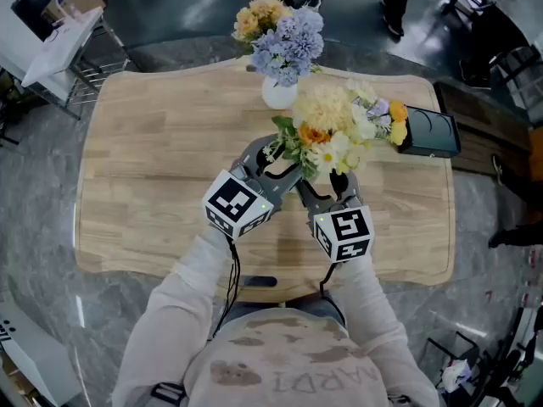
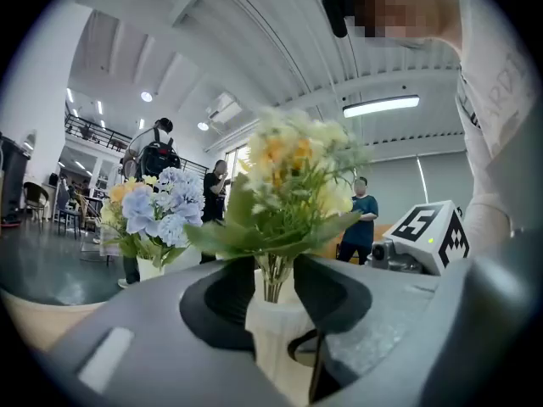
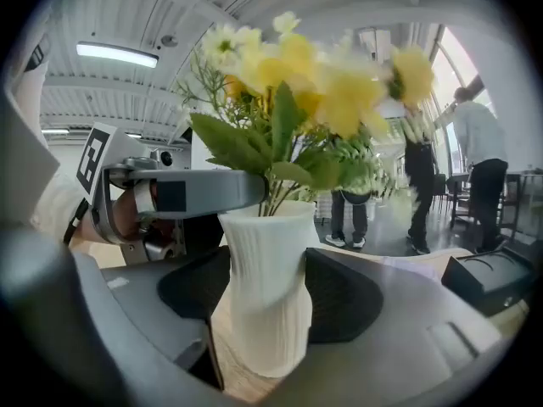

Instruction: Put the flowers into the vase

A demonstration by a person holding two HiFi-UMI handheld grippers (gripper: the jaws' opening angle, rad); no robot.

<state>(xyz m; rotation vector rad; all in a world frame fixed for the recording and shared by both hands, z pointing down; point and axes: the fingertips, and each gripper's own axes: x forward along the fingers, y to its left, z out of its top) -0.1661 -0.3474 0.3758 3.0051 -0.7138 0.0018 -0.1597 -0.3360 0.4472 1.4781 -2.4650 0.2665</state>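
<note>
1. Nearest, the right gripper point(image 3: 265, 288) clamps the ribbed white vase point(image 3: 260, 248) at its waist, likely to steady it over the wooden surface point(image 1: 153, 168). Whether it stands or hangs is unclear.
2. Just above, the left gripper point(image 2: 273, 288) pinches the flowers point(image 1: 335, 130) by their stems at the vase's mouth, apparently seating them. They already stand upright inside.
3. Farther off, a second vase point(image 1: 279, 94) of blue flowers point(image 1: 288, 41) sits well apart, clear of the work.
</note>
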